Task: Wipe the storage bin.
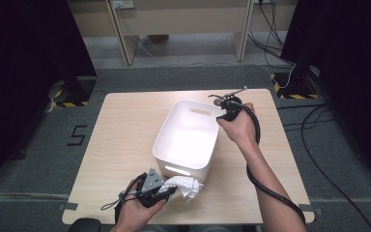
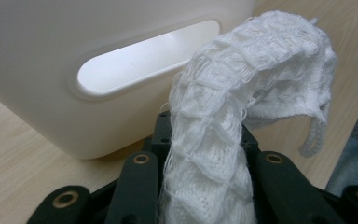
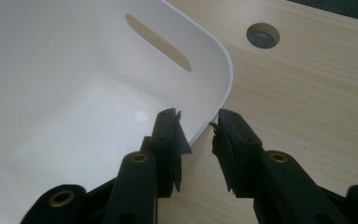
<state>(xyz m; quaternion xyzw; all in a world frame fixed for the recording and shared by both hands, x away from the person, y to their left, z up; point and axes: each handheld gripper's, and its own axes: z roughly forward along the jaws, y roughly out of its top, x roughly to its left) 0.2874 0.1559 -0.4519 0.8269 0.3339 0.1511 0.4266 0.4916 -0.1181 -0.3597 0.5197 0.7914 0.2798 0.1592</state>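
The left tongs (image 1: 166,191) pinch a white knitted cloth (image 1: 184,186) low at the near edge of the tabletop (image 1: 121,140), just beside the near wall of the white bin (image 1: 166,145). In the left gripper view the cloth (image 2: 242,107) rises between the jaws and flops over to one side, its loose end and a thin loop hanging free in front of the bin's (image 2: 37,70) handle slot (image 2: 149,58). The right tongs (image 1: 226,110) sit at the bin's far right corner; in the right gripper view their jaws stand spread on either side of the rim (image 3: 223,79), one inside the bin and one outside, not pressing on it.

The work looks like getting the cloth into the bin, and the risks follow from that. With the rim not gripped, the light bin may slide or tip if the cloth or the left tongs bump its near wall on the way up. The dangling end may drag over the rim or snag in the handle slot, so that the cloth hangs half outside. The open knit could also catch on the jaws and fail to drop cleanly when let go. Closing the right tongs off-centre on the curved corner could let them slip off.
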